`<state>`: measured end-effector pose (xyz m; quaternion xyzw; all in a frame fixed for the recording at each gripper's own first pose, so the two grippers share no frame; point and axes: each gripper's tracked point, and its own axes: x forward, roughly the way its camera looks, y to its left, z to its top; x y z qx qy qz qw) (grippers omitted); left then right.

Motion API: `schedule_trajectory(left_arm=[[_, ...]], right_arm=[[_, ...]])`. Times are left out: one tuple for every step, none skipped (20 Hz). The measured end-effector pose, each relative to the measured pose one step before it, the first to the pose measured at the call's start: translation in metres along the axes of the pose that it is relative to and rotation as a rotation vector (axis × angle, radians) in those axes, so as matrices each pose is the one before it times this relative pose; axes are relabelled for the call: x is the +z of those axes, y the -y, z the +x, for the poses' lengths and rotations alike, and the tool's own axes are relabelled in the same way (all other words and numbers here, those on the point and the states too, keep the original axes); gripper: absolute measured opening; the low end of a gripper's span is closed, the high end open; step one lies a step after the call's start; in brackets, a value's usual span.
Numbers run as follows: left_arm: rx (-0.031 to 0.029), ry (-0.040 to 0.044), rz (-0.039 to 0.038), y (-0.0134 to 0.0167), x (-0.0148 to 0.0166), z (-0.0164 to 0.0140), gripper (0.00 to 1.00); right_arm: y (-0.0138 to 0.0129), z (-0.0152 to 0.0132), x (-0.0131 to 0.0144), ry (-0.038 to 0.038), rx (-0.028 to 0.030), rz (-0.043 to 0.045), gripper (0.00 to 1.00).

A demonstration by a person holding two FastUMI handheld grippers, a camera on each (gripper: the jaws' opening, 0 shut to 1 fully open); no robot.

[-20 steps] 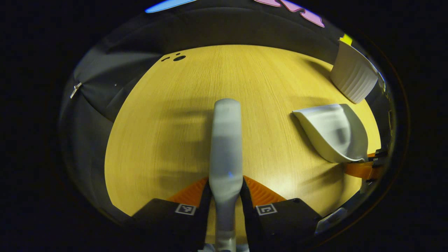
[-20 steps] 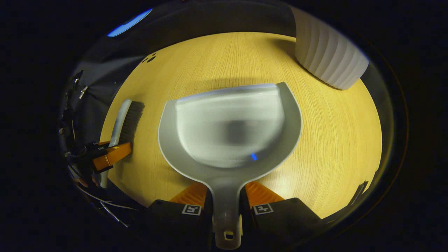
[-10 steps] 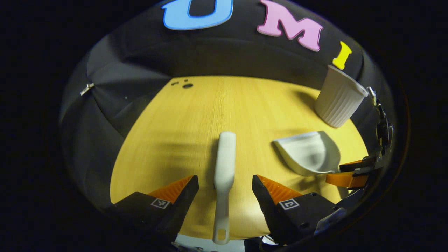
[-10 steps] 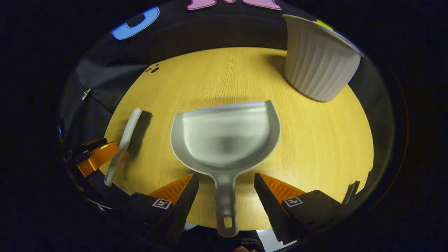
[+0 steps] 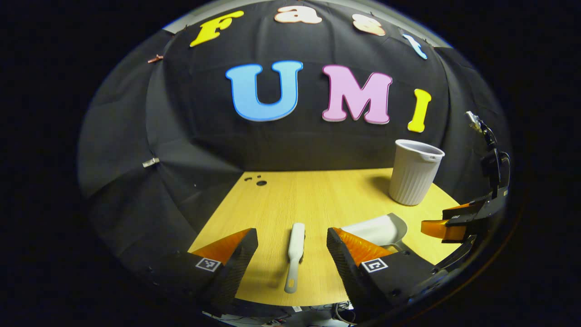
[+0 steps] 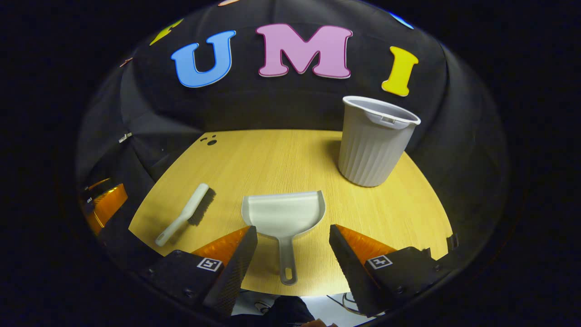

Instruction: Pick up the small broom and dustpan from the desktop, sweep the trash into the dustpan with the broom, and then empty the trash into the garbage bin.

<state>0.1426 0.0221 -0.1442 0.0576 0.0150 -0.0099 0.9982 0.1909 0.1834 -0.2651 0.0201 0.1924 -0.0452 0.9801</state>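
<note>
On the yellow wood-grain worktop (image 6: 290,159) lie one small pale-grey plastic broom with dark bristles (image 6: 187,214), one pale-grey plastic dustpan (image 6: 283,213) just to its side, and one ribbed pale-grey garbage bin (image 6: 374,141) standing upright toward the back, apart from both. No trash can be made out on the bare wood (a few dark spots at the far back corner may be holes in the board, too small to tell), and the inside of the bin is hidden, so this fits either tools waiting to be picked up or tools laid back down after the bin has been filled.

The left gripper (image 5: 292,238) hangs above the near edge with its jaws spread wide, the broom's handle lying between them on the wood but apart from both. The right gripper (image 6: 292,236) stands the same way over the dustpan's handle, jaws open and holding nothing.

Risks, as I judge them: both handles reach close to the near edge, so a nudge from a descending jaw could push either tool off. The handles are slim and smooth; an off-centre closure could twist the tool.

Count: two grippers, one broom, one dustpan, one bin.
</note>
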Motion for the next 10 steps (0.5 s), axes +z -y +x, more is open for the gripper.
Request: schedule_trajectory(left_arm=[[-0.00904, 0.02761, -0.00047, 0.00472, 0.00369, -0.01767, 0.96], [-0.00861, 0.02062, 0.00081, 0.00688, 0.003, -0.01558, 0.96], [-0.00735, 0.0163, 0.00256, 0.00645, 0.00058, -0.01299, 0.96], [-0.00782, 0.01098, 0.00226, 0.00525, -0.00016, -0.00998, 0.96], [-0.00673, 0.00519, 0.00111, 0.00549, -0.00287, -0.00771, 0.96], [-0.0031, 0.00557, -0.00076, 0.00413, -0.00152, -0.00714, 0.96], [-0.00315, 0.0014, -0.00012, 0.00382, -0.0026, -0.00529, 0.96], [-0.00568, -0.00241, 0.00086, 0.00279, -0.0019, -0.004, 0.96], [-0.00391, 0.00064, 0.00153, 0.00206, -0.0029, -0.0055, 0.96], [-0.00429, -0.00021, 0.00044, 0.00113, -0.00075, -0.00281, 0.96]], right_arm=[[-0.00332, -0.01012, -0.00143, 0.01919, 0.00544, 0.01047, 0.99], [-0.00445, -0.01224, -0.00428, 0.01219, 0.00977, 0.00885, 0.99], [-0.00127, -0.01098, -0.0048, 0.01088, 0.0054, 0.00555, 0.99], [-0.00096, -0.00984, -0.00429, 0.00883, 0.00626, 0.00246, 0.99], [-0.00129, -0.00848, -0.00568, 0.00729, 0.00905, 0.00492, 0.99], [-0.00344, -0.00838, -0.00399, 0.00959, 0.01331, 0.00508, 0.99], [-0.00084, -0.0068, -0.00306, 0.01143, 0.00784, 0.00223, 0.99], [0.00007, -0.0062, -0.0009, 0.01462, 0.00396, -0.00128, 1.0], [0.00057, -0.0046, 0.00033, 0.01544, 0.00256, -0.00125, 0.99], [0.00015, -0.00605, 0.00059, 0.01588, 0.00144, 0.00156, 0.99]])
